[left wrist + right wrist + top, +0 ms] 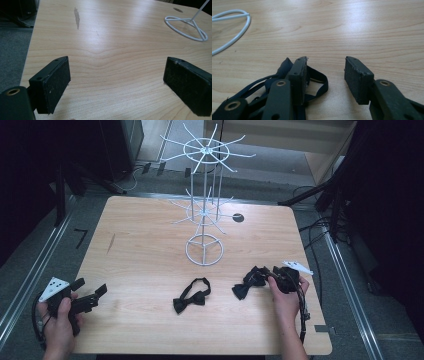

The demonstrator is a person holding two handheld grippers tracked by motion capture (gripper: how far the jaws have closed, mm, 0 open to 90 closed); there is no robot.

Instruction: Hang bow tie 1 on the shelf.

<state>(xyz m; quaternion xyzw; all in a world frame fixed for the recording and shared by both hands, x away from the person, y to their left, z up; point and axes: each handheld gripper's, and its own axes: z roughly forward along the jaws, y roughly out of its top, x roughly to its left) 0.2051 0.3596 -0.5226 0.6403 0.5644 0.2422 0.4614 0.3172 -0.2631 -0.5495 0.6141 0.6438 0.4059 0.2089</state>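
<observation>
In the high view the right tool [272,276] lies low over the near right part of the worktop [145,255], its tips at a black bow tie [248,282] that stretches away from it toward the left. The right gripper view gives what that view cannot: the jaws stand about half apart with bare wood in the gap between them, and the bow tie [315,81] with its strap loop lies under and outside the left-hand jaw, not between the pads, so nothing is clamped. No pad presses on the fabric as far as can be seen. The left tool [92,296] rests at the near left corner, well apart from both ties; the left gripper view shows its jaws spread wide over empty wood, with the ring base of the white wire rack [186,26] far ahead to the right. A second bow tie [192,297] lies between the two tools, nearer the right one, in front of the rack [205,195].
</observation>
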